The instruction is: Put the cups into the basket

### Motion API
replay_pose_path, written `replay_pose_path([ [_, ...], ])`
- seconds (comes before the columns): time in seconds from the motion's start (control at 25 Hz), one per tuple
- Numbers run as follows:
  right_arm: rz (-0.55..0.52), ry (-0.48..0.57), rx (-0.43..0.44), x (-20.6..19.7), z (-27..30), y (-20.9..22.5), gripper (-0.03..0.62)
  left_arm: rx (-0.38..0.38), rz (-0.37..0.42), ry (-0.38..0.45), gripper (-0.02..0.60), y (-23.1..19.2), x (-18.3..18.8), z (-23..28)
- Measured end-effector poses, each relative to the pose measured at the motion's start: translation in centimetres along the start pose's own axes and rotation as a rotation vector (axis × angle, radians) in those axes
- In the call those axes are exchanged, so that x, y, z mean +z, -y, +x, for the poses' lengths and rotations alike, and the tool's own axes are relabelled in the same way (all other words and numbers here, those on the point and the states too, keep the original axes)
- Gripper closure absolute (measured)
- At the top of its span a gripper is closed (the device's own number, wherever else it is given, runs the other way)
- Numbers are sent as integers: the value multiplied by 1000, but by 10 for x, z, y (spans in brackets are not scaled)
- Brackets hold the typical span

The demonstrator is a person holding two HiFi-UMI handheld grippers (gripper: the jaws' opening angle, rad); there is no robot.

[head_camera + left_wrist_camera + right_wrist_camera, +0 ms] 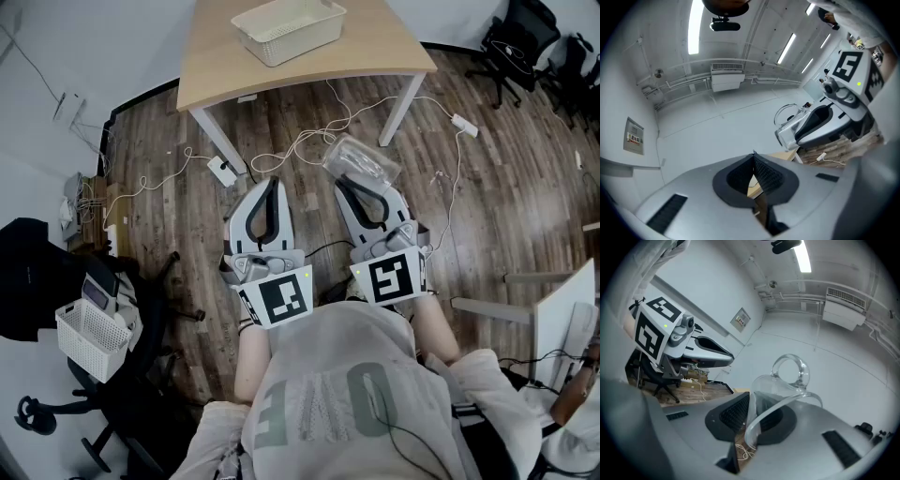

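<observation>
Dark plank floor (169,169) fills most of the head view, with white cables (309,136) trailing across it. At the top stands a light wooden desk (375,47), and on it sits a white basket (291,45) with perforated walls; nothing shows inside it. Black chairs (511,42) stand at the upper right. At the lower left a second white bin (89,337) rests on another chair.

A person in a pale shirt holds both tools out over the floor, side by side and pointing toward the desk.

The right gripper (342,183) has its jaws clenched on a clear glass cup (361,159). In the right gripper view the cup (787,380) is gripped by its wall, the rim curving between the dark ridged pads of the right gripper (752,404). Its round handle (790,369) sticks out on the far side, away from the jaws. The cup hangs in the air over the floor near the desk's front edge, well apart from the basket.

The left gripper (272,183) is empty. In its own view the left gripper (753,157) has its jaws pressed together at the tips with nothing between them. Off to the side there, the cup (787,117) shows at the other tool's tip.
</observation>
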State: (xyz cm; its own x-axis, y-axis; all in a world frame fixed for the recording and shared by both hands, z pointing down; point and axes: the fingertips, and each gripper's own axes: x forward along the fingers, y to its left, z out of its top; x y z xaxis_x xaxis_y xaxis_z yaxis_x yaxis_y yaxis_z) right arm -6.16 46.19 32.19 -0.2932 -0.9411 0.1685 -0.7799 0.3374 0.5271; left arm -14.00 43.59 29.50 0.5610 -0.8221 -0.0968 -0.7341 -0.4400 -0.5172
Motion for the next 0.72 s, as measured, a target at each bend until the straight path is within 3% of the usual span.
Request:
replay_pose_path([
  [0.24,-24,34,4,3,-5,4,562,29,4,0,574,-3,6,5],
  [0.4,18,65,22,2,-12,13,562,52,23,-26,574,-4,8,11],
  [0.72,38,65,6,-33,-43,53,562,108,69,-54,574,20,19,28],
])
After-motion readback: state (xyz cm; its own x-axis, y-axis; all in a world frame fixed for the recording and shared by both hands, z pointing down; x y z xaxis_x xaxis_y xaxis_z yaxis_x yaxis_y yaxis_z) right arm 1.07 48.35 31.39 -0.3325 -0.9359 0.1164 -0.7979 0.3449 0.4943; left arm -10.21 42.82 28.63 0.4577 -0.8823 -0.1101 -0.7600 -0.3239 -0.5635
